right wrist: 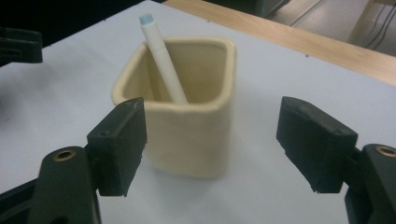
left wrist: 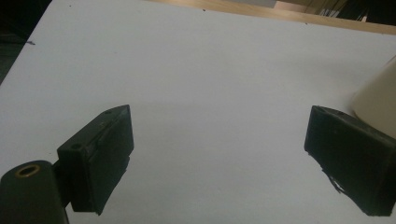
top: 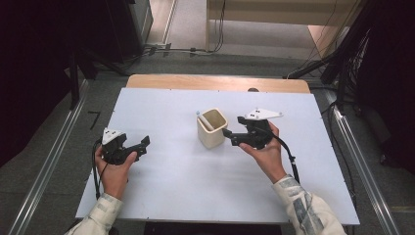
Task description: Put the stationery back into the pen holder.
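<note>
A cream square cup (top: 211, 128) stands upright near the middle of the white table (top: 171, 196), with a white pen (top: 204, 120) leaning inside it. My right gripper (top: 230, 137) is open just right of the cup, its jaws pointing at it. In the right gripper view the cup (right wrist: 187, 116) stands just beyond the open right gripper (right wrist: 212, 121), and the pen (right wrist: 161, 60) has a pale blue tip. My left gripper (top: 143, 146) is open at the left with nothing between its jaws. The left gripper (left wrist: 219, 126) faces bare table, with the cup (left wrist: 378, 100) at its right edge.
A wooden strip (top: 218, 82) runs along the table's far edge. Metal rails (top: 362, 166) flank the table on both sides, and cables (top: 186, 50) lie on the floor beyond. Dark equipment stands at the far left and right.
</note>
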The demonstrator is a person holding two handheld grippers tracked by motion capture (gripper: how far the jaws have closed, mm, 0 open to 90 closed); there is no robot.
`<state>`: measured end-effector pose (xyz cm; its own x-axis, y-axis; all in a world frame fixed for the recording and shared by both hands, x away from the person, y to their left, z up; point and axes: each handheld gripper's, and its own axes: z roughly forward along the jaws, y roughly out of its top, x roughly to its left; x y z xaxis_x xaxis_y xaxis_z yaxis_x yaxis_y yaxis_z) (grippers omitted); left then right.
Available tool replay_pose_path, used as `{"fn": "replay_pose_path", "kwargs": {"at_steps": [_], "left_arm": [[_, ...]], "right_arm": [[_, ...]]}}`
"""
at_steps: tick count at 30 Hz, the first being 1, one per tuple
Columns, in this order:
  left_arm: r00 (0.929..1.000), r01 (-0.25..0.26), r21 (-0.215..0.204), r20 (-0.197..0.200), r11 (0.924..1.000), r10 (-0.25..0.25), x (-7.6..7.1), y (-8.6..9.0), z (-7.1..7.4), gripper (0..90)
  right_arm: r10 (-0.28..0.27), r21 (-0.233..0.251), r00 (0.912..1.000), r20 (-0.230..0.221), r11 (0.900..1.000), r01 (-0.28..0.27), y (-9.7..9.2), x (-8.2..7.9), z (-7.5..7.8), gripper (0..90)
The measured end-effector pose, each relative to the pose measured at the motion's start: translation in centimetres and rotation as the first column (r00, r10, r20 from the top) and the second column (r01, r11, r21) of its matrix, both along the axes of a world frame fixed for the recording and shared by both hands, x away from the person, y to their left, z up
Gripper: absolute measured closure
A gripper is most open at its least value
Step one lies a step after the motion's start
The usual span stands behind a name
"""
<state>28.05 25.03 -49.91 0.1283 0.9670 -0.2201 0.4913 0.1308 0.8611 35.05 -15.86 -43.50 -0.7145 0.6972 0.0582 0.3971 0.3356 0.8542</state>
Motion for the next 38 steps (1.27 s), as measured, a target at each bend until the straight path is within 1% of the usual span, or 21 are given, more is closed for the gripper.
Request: {"fn": "replay_pose_path", "kwargs": {"at_steps": [6,9,11,12,14,17,19,20,22,25,32,35,38], "left_arm": [[1.0000,0.001,0.001,-0.003,1.0000,-0.001,0.0,0.0,0.0,9.0],[1.0000,0.005,0.003,-0.002,1.0000,-0.005,0.0,-0.1,0.0,9.0],[1.0000,0.004,0.004,-0.001,1.0000,-0.004,0.0,-0.1,0.0,9.0],[1.0000,0.004,0.006,-0.004,1.0000,-0.004,0.0,-0.1,0.0,9.0],[1.0000,0.005,0.006,-0.005,1.0000,-0.005,0.0,-0.1,0.0,9.0],[1.0000,0.007,0.006,-0.006,1.0000,-0.007,-0.1,-0.2,0.0,9.0],[0.9999,0.009,0.006,-0.005,0.9999,-0.009,0.0,-0.2,0.0,9.0],[0.9999,0.008,0.005,-0.006,1.0000,-0.008,0.0,-0.2,0.0,9.0],[1.0000,0.008,0.004,-0.004,1.0000,-0.008,-0.1,-0.2,0.0,9.0],[1.0000,0.007,0.006,-0.007,1.0000,-0.007,-0.1,-0.2,0.0,9.0],[0.9999,0.016,0.006,-0.006,0.9999,-0.016,-0.1,-0.3,-0.1,9.0],[0.9998,0.018,0.006,-0.007,0.9998,-0.018,-0.1,-0.3,-0.1,9.0],[0.9998,0.017,0.009,0.006,0.9998,-0.017,-0.2,-0.5,0.0,9.0]], "right_arm": [[-0.038,-0.023,0.9993,0.002,0.9990,0.038,-2.2,-1.1,-0.9,22.9],[-0.054,-0.033,0.9985,-0.004,0.9980,0.054,-3.3,-1.7,-1.3,22.8],[-0.063,-0.035,0.9980,0.000,0.9974,0.063,-3.9,-2.3,-1.4,22.8],[-0.071,-0.036,0.9975,-0.002,0.9969,0.071,-4.5,-2.8,-1.5,22.8],[-0.072,-0.036,0.9974,0.001,0.9968,0.072,-4.7,-2.9,-1.6,22.8],[-0.088,-0.049,0.9961,0.006,0.9949,0.088,-5.5,-3.4,-1.7,22.6],[-0.104,-0.062,0.9945,0.014,0.9926,0.105,-6.1,-3.5,-1.9,22.5],[-0.122,-0.080,0.9924,0.016,0.9892,0.123,-6.7,-3.5,-2.2,22.5],[-0.127,-0.083,0.9918,0.015,0.9883,0.128,-6.9,-3.5,-2.3,22.4],[-0.153,-0.099,0.9882,0.011,0.9833,0.153,-7.8,-3.5,-2.6,22.5],[-0.206,-0.108,0.9785,0.015,0.9726,0.206,-10.0,-4.0,-2.8,22.4],[-0.231,-0.117,0.9729,0.017,0.9659,0.231,-11.0,-4.3,-3.0,22.1],[-0.254,-0.117,0.9672,0.013,0.9603,0.253,-11.9,-4.6,-3.1,22.0]]}}
